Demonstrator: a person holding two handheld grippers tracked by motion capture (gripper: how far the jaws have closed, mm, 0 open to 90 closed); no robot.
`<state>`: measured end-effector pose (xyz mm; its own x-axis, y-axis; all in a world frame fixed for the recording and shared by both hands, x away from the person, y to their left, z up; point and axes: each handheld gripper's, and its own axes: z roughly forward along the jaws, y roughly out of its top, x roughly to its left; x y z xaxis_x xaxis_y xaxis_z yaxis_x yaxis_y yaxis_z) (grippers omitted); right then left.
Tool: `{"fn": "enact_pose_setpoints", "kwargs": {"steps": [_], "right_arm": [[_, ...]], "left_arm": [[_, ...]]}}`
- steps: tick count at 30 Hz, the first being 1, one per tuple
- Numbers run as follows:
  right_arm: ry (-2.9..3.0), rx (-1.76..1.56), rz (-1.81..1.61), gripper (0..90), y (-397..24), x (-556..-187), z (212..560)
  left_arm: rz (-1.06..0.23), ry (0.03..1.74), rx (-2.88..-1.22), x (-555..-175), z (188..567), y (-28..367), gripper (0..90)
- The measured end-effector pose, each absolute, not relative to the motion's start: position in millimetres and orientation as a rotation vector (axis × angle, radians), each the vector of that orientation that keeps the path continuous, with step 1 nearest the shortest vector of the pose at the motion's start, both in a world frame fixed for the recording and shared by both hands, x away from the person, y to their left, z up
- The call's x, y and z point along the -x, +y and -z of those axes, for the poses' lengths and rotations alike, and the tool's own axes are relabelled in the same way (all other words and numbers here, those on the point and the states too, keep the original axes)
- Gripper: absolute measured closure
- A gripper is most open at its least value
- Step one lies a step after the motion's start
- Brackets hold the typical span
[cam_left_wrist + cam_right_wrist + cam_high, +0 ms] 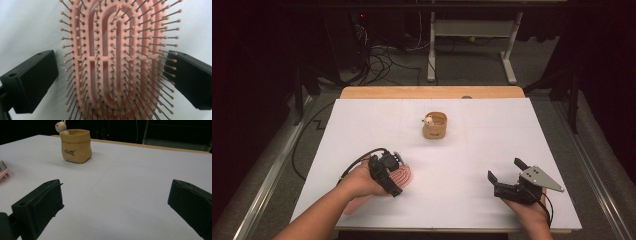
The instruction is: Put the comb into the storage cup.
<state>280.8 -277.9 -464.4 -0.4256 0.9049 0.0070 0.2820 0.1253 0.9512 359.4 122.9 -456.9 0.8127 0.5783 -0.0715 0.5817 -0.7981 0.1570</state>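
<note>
Bright, even light on the white table (462,165), dark surroundings, soft shadows, slightly blurry close-ups.

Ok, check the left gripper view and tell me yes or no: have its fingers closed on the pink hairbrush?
No: the left gripper is open, its fingers standing apart on either side of the pink hairbrush, bristles up on the white table.

Black grippers (507,176) (one grey-plated), trailing cables

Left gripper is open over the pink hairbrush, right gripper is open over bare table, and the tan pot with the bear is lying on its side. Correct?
Not quite: the tan pot stands upright, as the right gripper view shows. The rest holds: the left gripper is open over the pink hairbrush, and the right gripper is open over bare table.
</note>
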Motion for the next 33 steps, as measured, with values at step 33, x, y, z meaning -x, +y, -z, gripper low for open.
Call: {"fn": "enact_pose_setpoints", "kwargs": {"steps": [33], "right_arm": [[1.808,-1.163,-1.322,0.3,-277.1,-281.2,465.9]], "left_arm": [[0.072,0.947,-2.914,-367.0,454.9,112.0,0.0]]}}
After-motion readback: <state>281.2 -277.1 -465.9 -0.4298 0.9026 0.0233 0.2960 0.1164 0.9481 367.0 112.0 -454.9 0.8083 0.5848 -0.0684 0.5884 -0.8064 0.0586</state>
